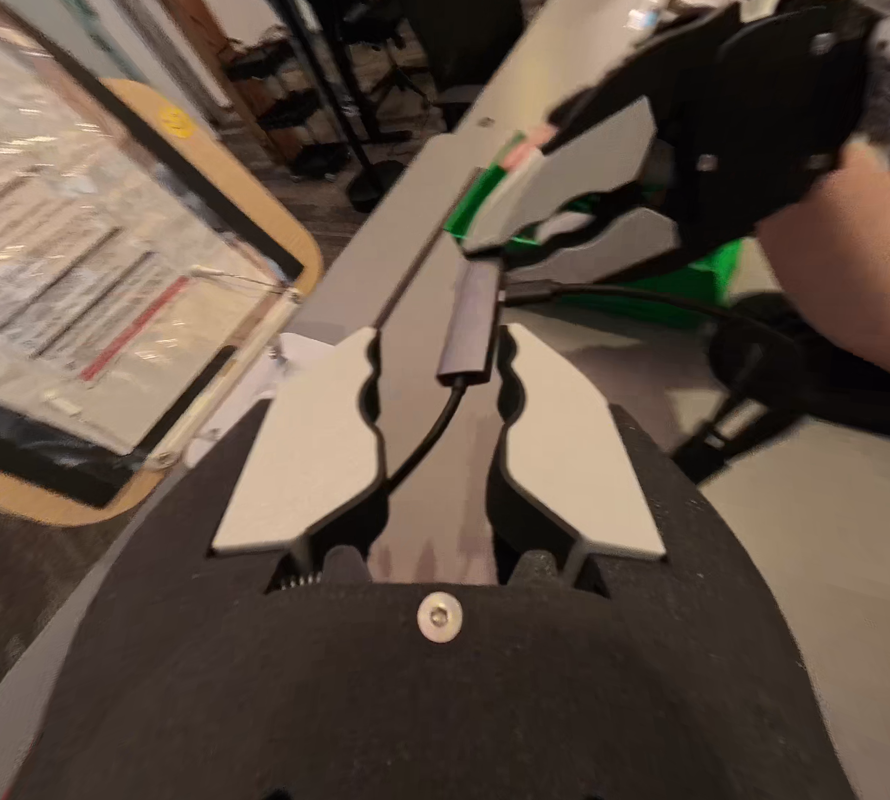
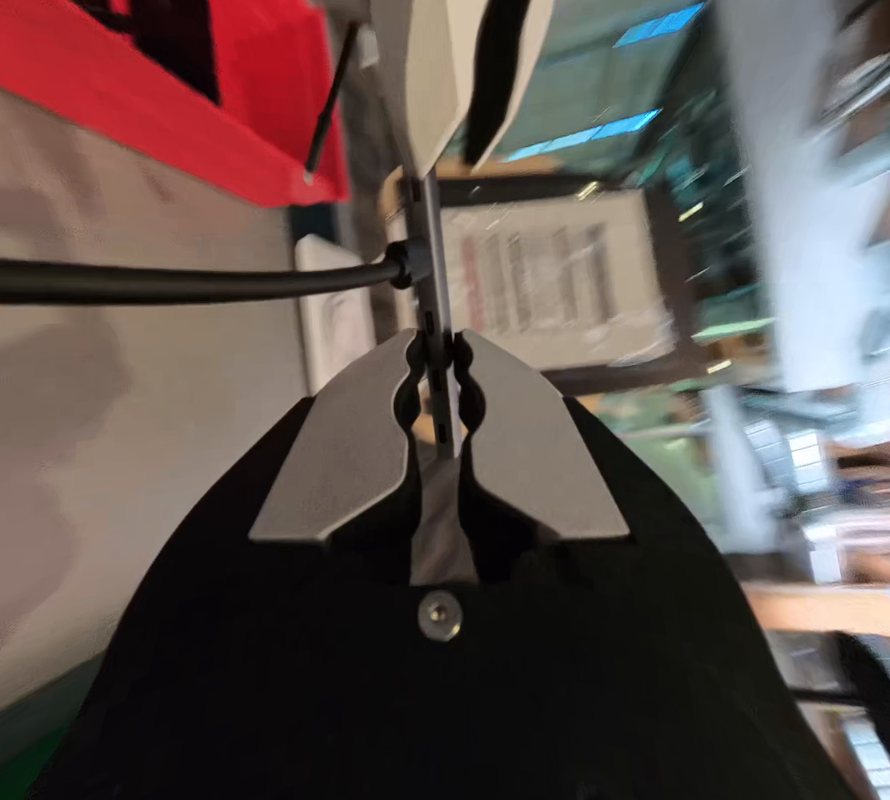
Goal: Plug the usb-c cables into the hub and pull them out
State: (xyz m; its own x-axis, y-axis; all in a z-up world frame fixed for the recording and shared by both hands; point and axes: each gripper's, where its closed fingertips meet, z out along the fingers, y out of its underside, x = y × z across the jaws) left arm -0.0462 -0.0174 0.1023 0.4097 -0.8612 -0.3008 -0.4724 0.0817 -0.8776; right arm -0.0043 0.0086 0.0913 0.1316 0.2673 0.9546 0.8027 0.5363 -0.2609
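Observation:
The slim grey hub [image 1: 469,324] is held off the grey table [image 1: 602,372]. My right gripper [image 1: 486,254] is shut on its far end; in the right wrist view the hub [image 2: 439,391] stands edge-on between my shut right gripper [image 2: 438,338]. A black USB-C cable [image 1: 530,290] is plugged into the hub's side and runs off right; in the right wrist view its plug [image 2: 407,266] enters from the left. My left gripper [image 1: 438,334] is open, its fingers either side of the hub's near end. The hub's own black tail cable [image 1: 433,430] hangs between them. The left gripper [image 2: 452,165] shows at the top.
A green object [image 1: 467,204] sits behind the right gripper. A wood-framed board with plastic film [image 1: 120,271] lies left. A person's forearm [image 1: 828,257] is at right, a black chair [image 1: 770,372] below it. A red fabric item [image 2: 144,54] is upper left.

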